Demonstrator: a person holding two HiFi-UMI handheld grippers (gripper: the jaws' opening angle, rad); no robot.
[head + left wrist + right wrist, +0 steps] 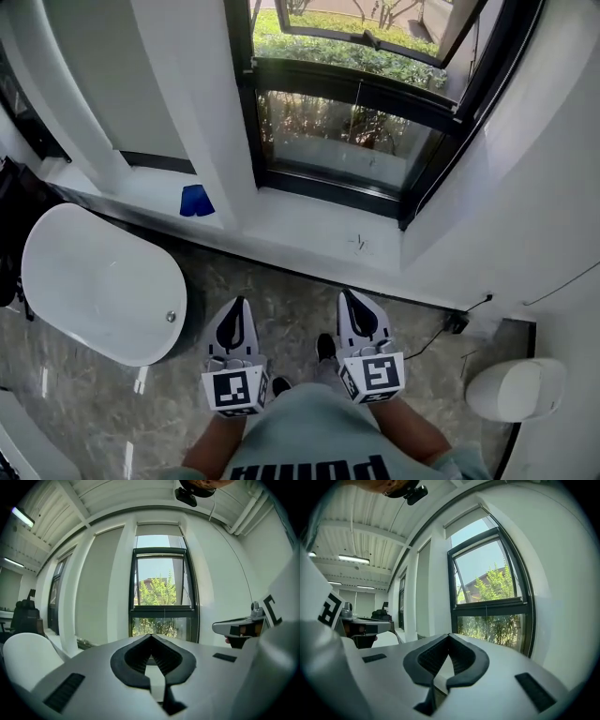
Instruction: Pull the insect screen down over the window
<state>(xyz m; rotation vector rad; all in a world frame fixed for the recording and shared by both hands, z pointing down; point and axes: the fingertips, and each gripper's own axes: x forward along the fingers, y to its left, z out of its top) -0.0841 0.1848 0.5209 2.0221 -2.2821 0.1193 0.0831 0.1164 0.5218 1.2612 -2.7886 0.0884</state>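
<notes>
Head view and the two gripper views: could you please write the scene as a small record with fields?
window: black frame, ahead of the person, glass uncovered
insect screen: not yet pulled down; a pale roll box above the frame is likely its housing
left gripper: fingers shut, nothing held, short of the window
right gripper: fingers shut, nothing held, beside the left one
bathtub: white, on the floor at left
blue object: on the sill

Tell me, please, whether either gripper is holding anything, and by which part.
Nothing is held. The left gripper and the right gripper both have their jaws closed together with nothing between them, short of the window.
</notes>
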